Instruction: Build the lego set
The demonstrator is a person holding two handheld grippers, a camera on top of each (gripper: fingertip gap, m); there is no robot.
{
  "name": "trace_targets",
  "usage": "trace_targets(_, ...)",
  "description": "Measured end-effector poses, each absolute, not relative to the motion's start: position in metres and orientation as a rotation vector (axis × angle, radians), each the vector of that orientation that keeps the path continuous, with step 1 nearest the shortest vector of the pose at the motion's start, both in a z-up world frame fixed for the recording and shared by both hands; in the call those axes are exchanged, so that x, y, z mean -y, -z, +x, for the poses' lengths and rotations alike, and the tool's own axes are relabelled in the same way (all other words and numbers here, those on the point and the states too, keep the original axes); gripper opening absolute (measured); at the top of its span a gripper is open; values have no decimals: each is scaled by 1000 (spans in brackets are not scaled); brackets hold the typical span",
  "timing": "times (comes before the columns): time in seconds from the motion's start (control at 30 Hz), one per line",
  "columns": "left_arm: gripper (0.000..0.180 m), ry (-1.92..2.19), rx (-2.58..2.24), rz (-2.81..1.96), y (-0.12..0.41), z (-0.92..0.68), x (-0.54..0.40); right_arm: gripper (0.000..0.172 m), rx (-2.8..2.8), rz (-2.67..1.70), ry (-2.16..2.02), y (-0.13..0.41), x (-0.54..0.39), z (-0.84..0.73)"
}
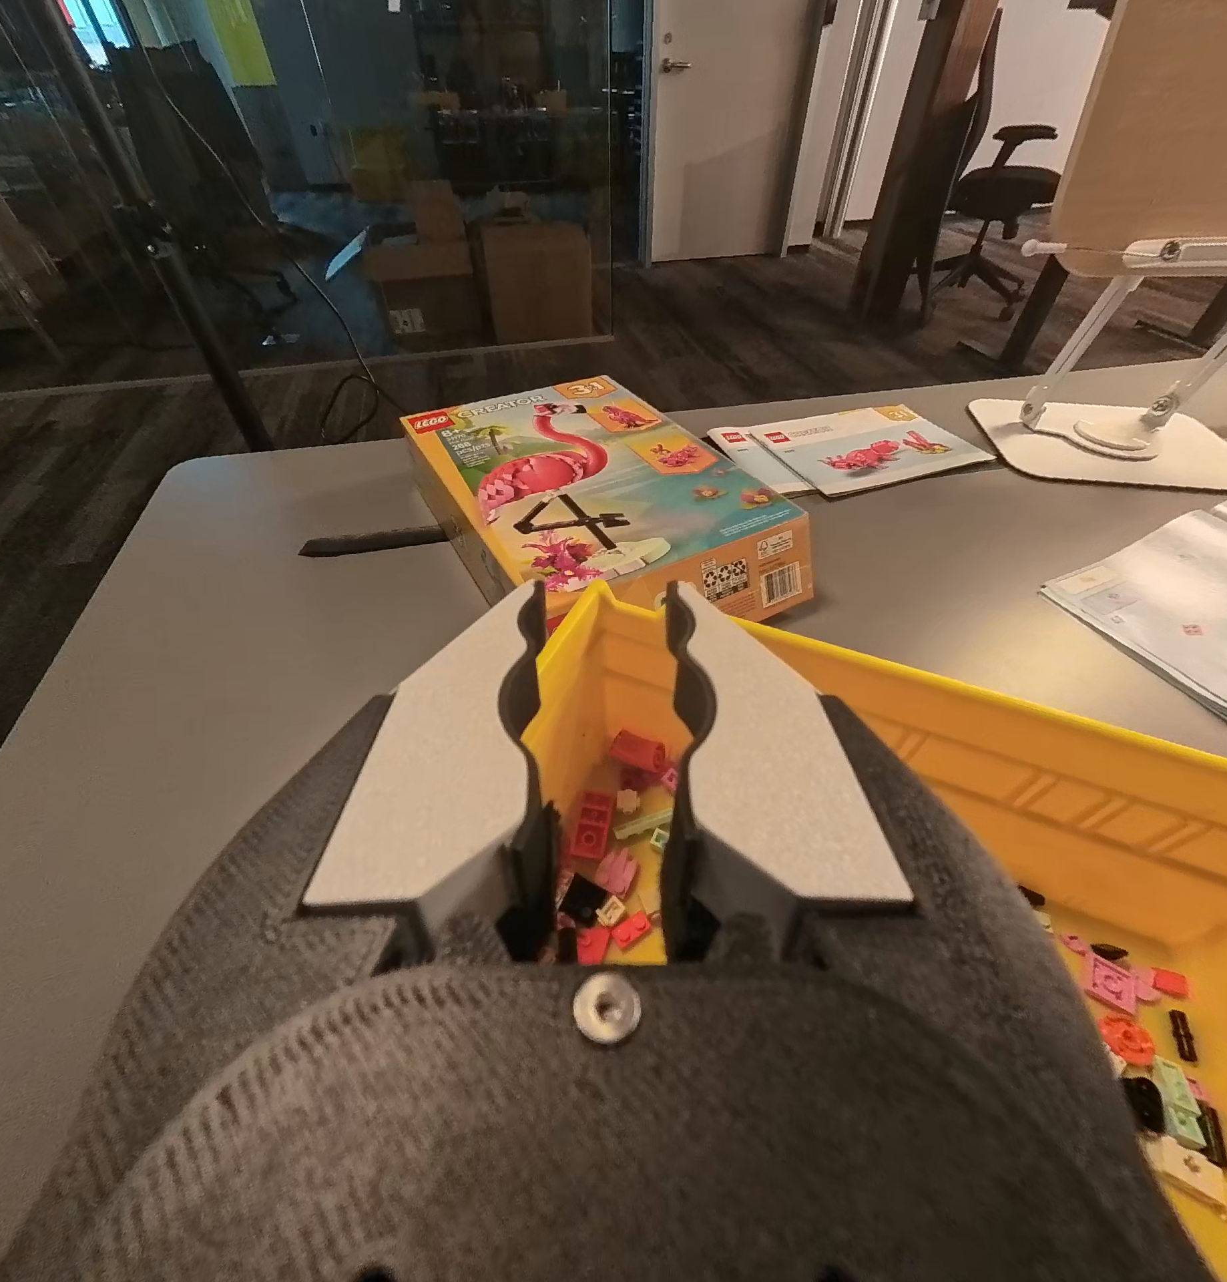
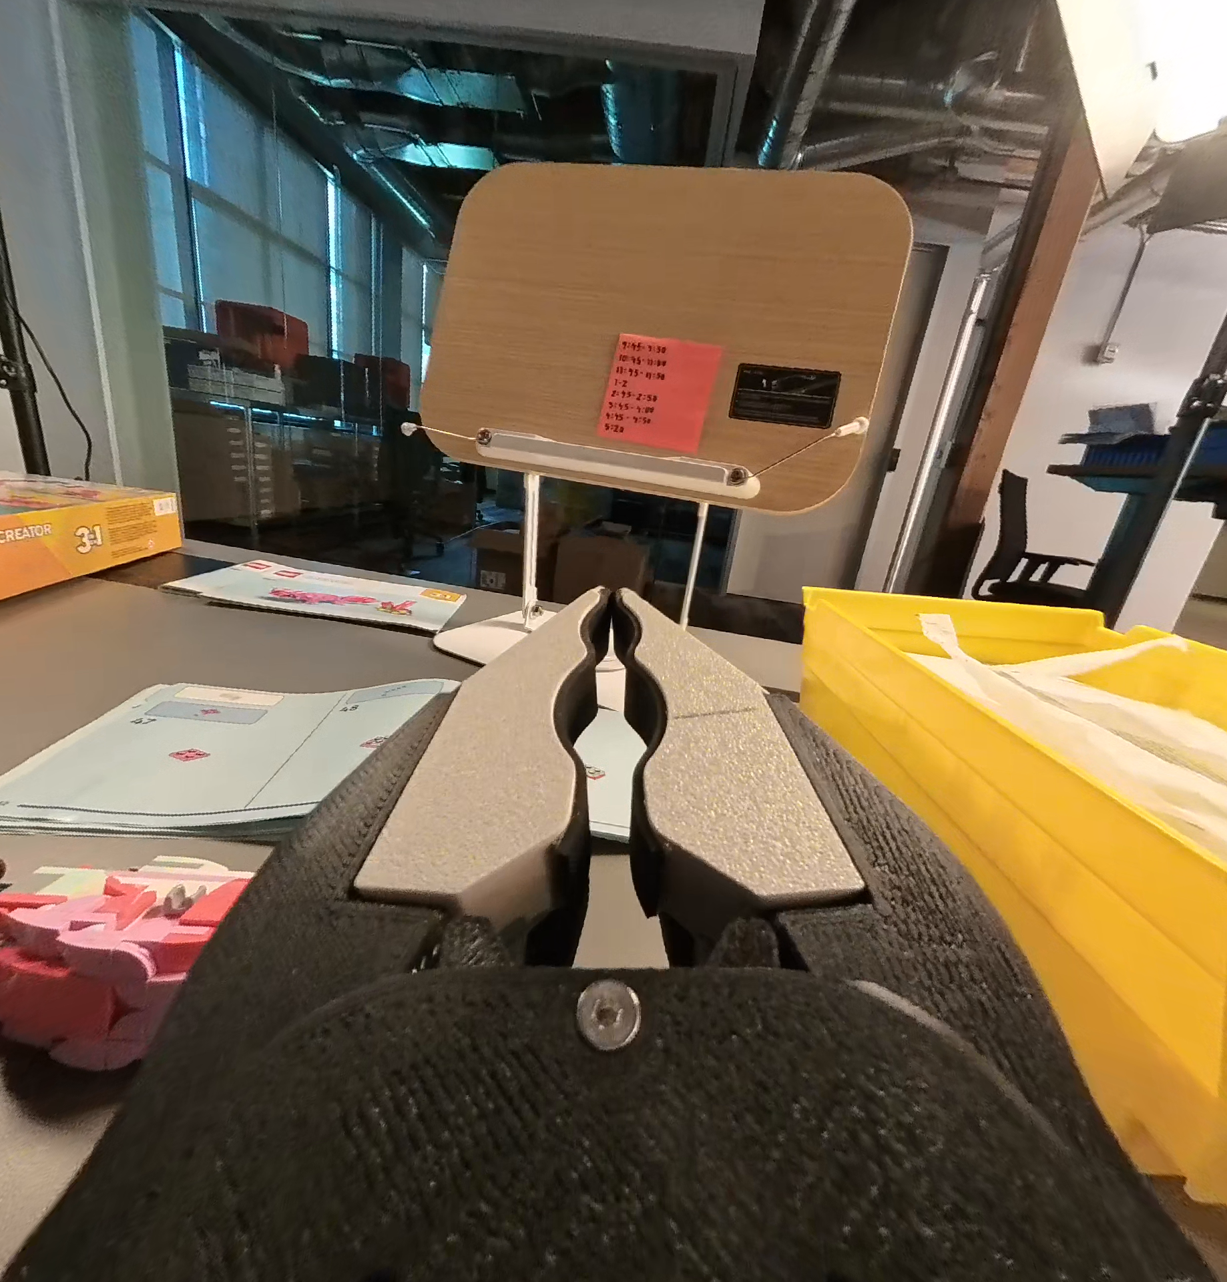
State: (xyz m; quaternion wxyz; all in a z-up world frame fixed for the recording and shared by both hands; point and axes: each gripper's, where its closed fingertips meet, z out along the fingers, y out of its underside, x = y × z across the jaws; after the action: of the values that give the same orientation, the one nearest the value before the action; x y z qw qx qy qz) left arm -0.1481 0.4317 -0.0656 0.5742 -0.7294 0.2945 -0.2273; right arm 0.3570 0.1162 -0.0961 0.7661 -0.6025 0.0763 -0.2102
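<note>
Left tongs (image 1: pixel 605 603) apart, straddling the near corner of the yellow bin (image 1: pixel 1013 784) of loose bricks (image 1: pixel 600 832), nothing gripped. Right tongs (image 2: pixel 611 602) together, empty, over the open booklet (image 2: pixel 181 749) on the worktop (image 2: pixel 77 659). Risk: the left fingers look close enough to knock the bin wall and shift it.

The left gripper (image 1: pixel 605 605) hangs with fingers apart over a corner of the yellow bin (image 1: pixel 943 707) of small bricks (image 1: pixel 597 818), gripping nothing; the right gripper (image 2: pixel 612 602) hovers with tips together and bare above the open instruction booklet (image 2: pixel 181 749).
</note>
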Motion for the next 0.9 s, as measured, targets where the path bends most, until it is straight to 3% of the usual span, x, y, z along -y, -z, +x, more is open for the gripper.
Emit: trace_targets(0.9, 33, 519, -711, -1717, 68, -146, -431, 0, -170, -1340, 459, 101, -119, 358)
